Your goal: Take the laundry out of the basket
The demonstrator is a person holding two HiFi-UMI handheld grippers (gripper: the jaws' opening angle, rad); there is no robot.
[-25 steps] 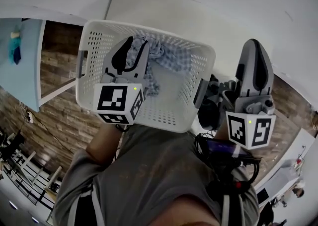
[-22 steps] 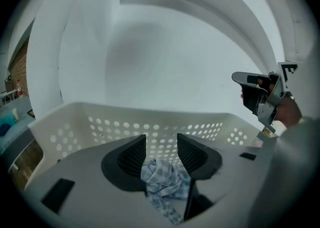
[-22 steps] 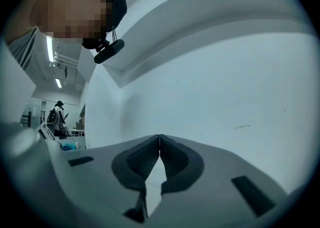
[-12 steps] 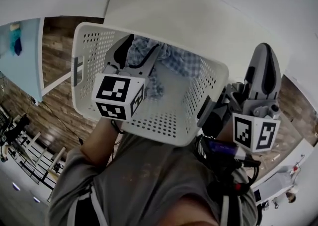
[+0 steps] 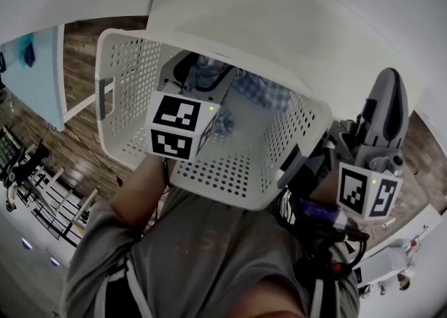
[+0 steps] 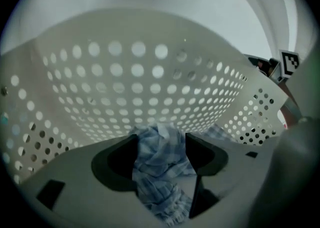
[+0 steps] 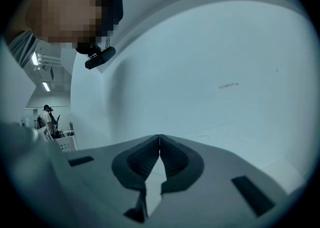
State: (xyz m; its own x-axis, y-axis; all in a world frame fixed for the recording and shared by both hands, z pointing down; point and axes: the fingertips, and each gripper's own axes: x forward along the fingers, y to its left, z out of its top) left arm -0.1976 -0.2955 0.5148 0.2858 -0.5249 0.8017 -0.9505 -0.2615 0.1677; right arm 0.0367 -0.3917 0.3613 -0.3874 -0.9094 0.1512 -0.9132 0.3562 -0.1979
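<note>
A white perforated laundry basket (image 5: 129, 100) stands against a white table (image 5: 279, 16). A blue checked cloth (image 5: 260, 90) lies bunched on its floor. My left gripper (image 5: 204, 72) reaches down into the basket. Its jaws have just been opening and stand wide, with the cloth (image 6: 160, 167) lying between them, not pinched. The basket's far wall (image 6: 125, 86) fills the left gripper view behind my left gripper (image 6: 160, 139). My right gripper (image 5: 390, 84) hangs outside the basket to the right. In its own view my right gripper (image 7: 159, 137) is shut with nothing in it, facing the pale table surface.
Wooden floor (image 5: 77, 58) and a pale blue panel (image 5: 31, 65) lie left of the basket. Dark cables and a device (image 5: 318, 215) hang at the person's waist by the basket's right handle. The person's grey shirt (image 5: 209, 254) fills the near side.
My left gripper has sunk deeper into the basket and tipped downward, its jaws spreading around the cloth. My right gripper has dropped lower beside the basket, still shut.
</note>
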